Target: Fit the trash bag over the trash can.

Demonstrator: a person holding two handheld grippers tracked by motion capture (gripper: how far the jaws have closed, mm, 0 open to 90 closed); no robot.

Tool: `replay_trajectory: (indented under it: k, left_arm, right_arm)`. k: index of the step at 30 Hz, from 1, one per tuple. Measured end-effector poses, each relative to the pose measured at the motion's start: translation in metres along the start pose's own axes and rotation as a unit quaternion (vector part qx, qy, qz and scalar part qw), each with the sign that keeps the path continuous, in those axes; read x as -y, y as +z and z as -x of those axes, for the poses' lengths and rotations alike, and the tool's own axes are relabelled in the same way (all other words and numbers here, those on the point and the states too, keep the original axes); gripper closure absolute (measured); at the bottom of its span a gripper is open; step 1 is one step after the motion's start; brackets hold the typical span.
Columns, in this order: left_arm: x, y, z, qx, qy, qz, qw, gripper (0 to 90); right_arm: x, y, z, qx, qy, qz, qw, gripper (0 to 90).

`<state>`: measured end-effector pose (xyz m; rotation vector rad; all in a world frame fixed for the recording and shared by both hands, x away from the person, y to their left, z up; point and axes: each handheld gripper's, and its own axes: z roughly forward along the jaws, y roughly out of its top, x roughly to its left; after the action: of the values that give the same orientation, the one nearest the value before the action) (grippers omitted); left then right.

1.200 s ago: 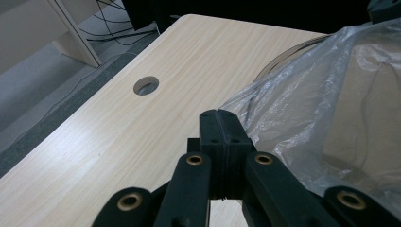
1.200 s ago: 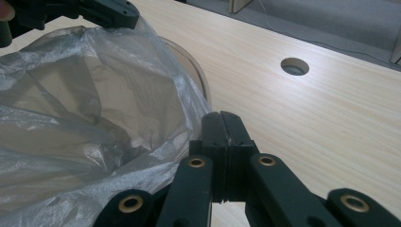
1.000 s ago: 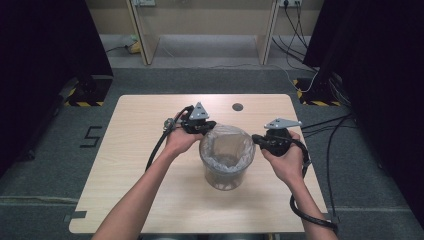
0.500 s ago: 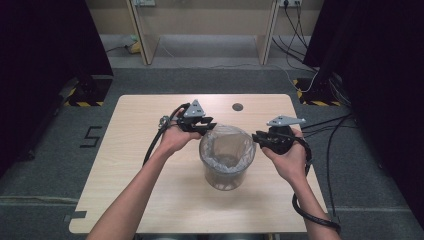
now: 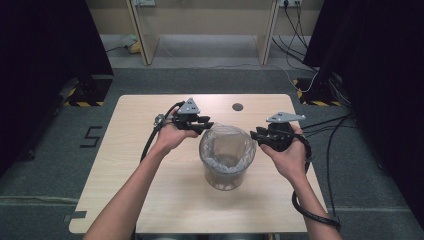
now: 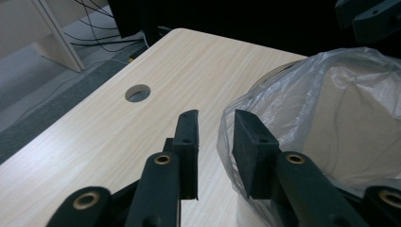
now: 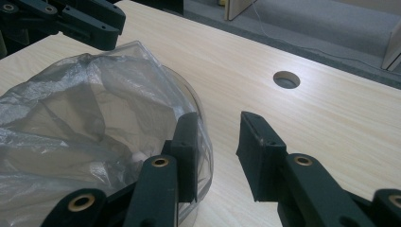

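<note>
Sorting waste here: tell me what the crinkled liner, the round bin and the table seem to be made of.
Crinkled see-through liner: thin plastic film, glossy, judging by its creases and sheen. Round clear bin: probably rigid, smooth plastic, since the table shows through its wall. Pale table: wood-grain top, matte, likely laminate; solid wood can't be ruled out.

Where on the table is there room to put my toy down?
The table is bare to the left of the left forearm, and in front of the bin between both forearms. The far strip by the round hole is free too. The middle, around the bin and both grippers, is crowded.
</note>
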<state>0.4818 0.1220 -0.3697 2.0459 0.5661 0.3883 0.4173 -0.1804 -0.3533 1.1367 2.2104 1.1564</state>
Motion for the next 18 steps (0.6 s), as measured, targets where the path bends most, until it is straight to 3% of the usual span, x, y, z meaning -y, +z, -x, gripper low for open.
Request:
replay_trajectory:
  k: [5, 11, 18]
  left_arm:
    - [0.001, 0.004, -0.001, 0.01, -0.011, 0.002, 0.9999, 71.7]
    - [-0.002, 0.006, 0.001, 0.011, -0.002, -0.008, 0.9999, 73.4]
    - [-0.007, 0.012, 0.003, 0.015, 0.006, -0.023, 0.9996, 86.7]
  right_arm:
    - [0.0, -0.001, 0.001, 0.001, 0.0, 0.0, 1.0, 68.3]
    - [0.0, -0.003, 0.001, 0.002, -0.002, 0.0, 1.0, 68.3]
    - [0.001, -0.003, 0.001, 0.001, -0.003, 0.0, 1.0, 68.4]
